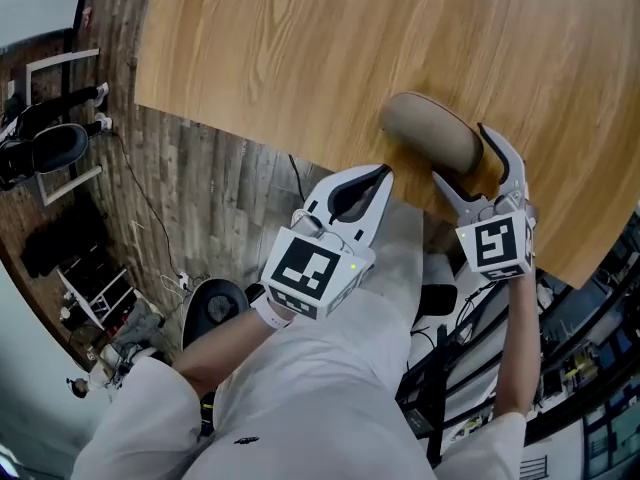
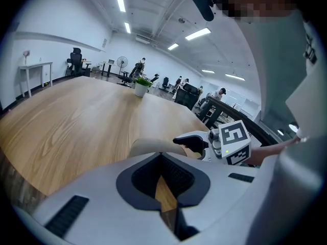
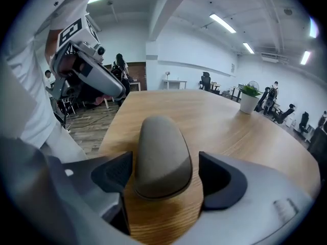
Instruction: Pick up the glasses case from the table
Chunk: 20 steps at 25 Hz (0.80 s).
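Note:
The taupe glasses case [image 1: 432, 133] lies on the wooden table [image 1: 300, 58] close to its near edge. My right gripper [image 1: 465, 158] stands open around the case's near end. In the right gripper view the case [image 3: 162, 152] sits between the two dark pads [image 3: 115, 172], with a small gap on each side. My left gripper [image 1: 380, 176] hangs shut and empty off the table's edge, just left of the case. Over its closed jaws the left gripper view shows the case [image 2: 148, 147] and the right gripper [image 2: 196, 144].
The table's near edge [image 1: 330, 163] runs right below the case, with plank floor [image 1: 190, 198] beyond it. A potted plant [image 2: 141, 87] stands far down the table. Office chairs and desks fill the room behind. The person's light clothing [image 1: 330, 388] is under the grippers.

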Each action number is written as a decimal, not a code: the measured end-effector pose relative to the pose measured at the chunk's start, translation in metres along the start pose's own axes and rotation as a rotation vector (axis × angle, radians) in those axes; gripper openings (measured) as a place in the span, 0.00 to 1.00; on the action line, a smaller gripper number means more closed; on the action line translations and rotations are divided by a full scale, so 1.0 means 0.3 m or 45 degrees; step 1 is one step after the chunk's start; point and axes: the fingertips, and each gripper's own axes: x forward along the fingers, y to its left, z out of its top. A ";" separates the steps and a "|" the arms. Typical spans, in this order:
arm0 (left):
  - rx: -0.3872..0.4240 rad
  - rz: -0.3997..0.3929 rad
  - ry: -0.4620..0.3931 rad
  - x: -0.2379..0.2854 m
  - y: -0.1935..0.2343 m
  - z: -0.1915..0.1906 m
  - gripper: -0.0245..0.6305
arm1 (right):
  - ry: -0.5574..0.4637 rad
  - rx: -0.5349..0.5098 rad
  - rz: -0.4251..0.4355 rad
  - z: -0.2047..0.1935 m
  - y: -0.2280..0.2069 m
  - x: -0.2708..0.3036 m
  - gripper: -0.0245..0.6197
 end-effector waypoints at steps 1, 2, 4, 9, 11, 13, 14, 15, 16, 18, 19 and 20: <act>-0.004 0.002 -0.001 0.000 -0.001 0.000 0.05 | 0.011 -0.008 0.003 -0.002 -0.001 0.005 0.66; -0.006 0.004 -0.003 0.001 0.002 0.001 0.05 | 0.022 -0.016 0.007 -0.004 -0.003 0.014 0.66; -0.008 0.009 -0.004 0.006 0.013 0.000 0.05 | 0.039 -0.018 0.023 -0.009 -0.004 0.036 0.66; -0.004 0.018 0.001 0.011 0.035 -0.011 0.05 | 0.066 -0.031 0.050 -0.025 0.012 0.078 0.66; -0.006 0.018 -0.001 0.004 0.035 -0.002 0.05 | 0.068 -0.036 0.049 -0.016 0.008 0.077 0.66; -0.007 0.019 -0.006 0.000 0.044 0.001 0.05 | 0.061 -0.025 0.050 -0.007 0.006 0.082 0.65; -0.006 0.020 -0.007 -0.001 0.047 -0.001 0.05 | 0.059 -0.017 0.050 -0.007 0.006 0.084 0.64; -0.003 0.021 -0.007 -0.002 0.044 -0.005 0.05 | 0.060 -0.010 0.049 -0.010 0.007 0.081 0.64; 0.002 0.022 -0.006 -0.002 0.036 -0.006 0.05 | 0.061 -0.007 0.048 -0.013 0.006 0.074 0.63; 0.016 0.022 -0.005 -0.002 0.018 -0.006 0.05 | 0.059 -0.007 0.040 -0.019 0.001 0.060 0.63; 0.020 0.020 -0.006 -0.001 0.014 -0.006 0.05 | 0.056 -0.007 0.034 -0.020 -0.002 0.059 0.63; 0.021 0.017 -0.008 -0.001 0.012 -0.004 0.05 | 0.053 -0.004 0.029 -0.020 -0.003 0.060 0.62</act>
